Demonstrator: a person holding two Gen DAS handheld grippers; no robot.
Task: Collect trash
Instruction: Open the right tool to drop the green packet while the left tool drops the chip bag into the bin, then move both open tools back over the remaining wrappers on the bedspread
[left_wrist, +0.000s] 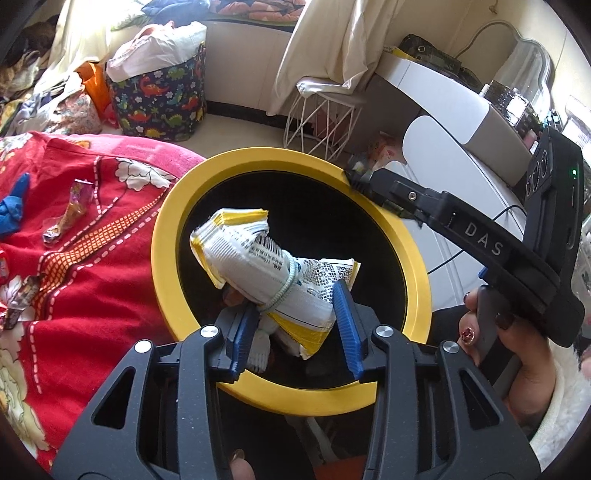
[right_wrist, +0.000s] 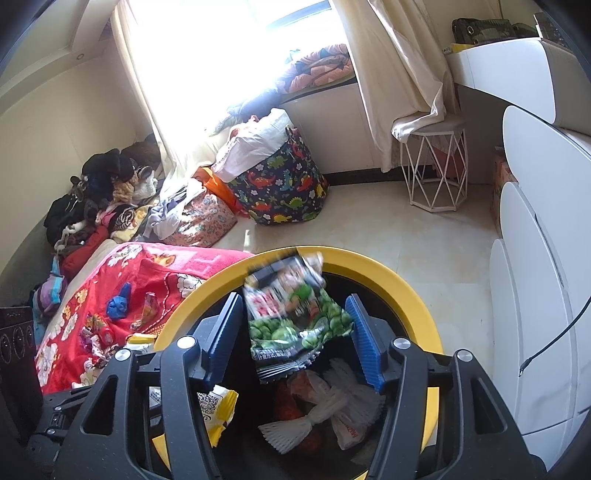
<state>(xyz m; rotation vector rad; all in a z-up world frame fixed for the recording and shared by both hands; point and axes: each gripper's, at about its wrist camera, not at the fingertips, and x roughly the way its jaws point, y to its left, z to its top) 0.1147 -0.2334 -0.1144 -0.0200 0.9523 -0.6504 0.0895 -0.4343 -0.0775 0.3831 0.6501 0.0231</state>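
Gripping a banded white-and-yellow packet (left_wrist: 273, 280), the left gripper (left_wrist: 295, 332) is hovering over the yellow-rimmed bin (left_wrist: 166, 236); the right gripper (right_wrist: 295, 339) is gaping, a green snack bag (right_wrist: 295, 321) blurring between its fingers, wrappers (left_wrist: 70, 214) lying at nine o'clock.

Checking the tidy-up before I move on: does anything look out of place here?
Yes. Crumpled candy wrappers and a blue scrap lie on the red floral blanket, outside the yellow-rimmed bin. A green snack packet looks blurred mid-drop between the right gripper fingers.
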